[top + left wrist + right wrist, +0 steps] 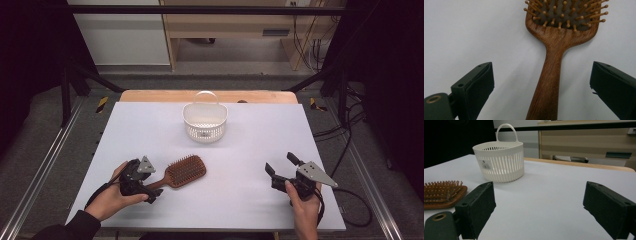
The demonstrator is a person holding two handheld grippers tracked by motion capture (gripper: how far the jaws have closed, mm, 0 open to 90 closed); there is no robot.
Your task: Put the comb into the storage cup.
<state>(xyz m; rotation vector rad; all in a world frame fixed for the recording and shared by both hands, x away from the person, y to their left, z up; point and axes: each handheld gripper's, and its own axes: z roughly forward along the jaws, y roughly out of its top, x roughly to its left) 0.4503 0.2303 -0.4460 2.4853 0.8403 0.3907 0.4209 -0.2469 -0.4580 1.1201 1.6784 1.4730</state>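
partly cropped hairbrush (554, 60) handle between parted left claw (541, 87), right claw (539, 207) apart, basket (499, 162) beyond

On the surface (250, 150), the basket (205, 122) stands at 12 o'clock, toward the far edge. The hairbrush (182, 173) lies near the front at 8 o'clock, its handle between the open jaws of the left tool (150, 192); the right tool (281, 167) sits well apart at 4 o'clock

Hairbrush (554, 50) head cut by top edge in left gripper view, handle end by bottom; basket (500, 161) label print too small to read.
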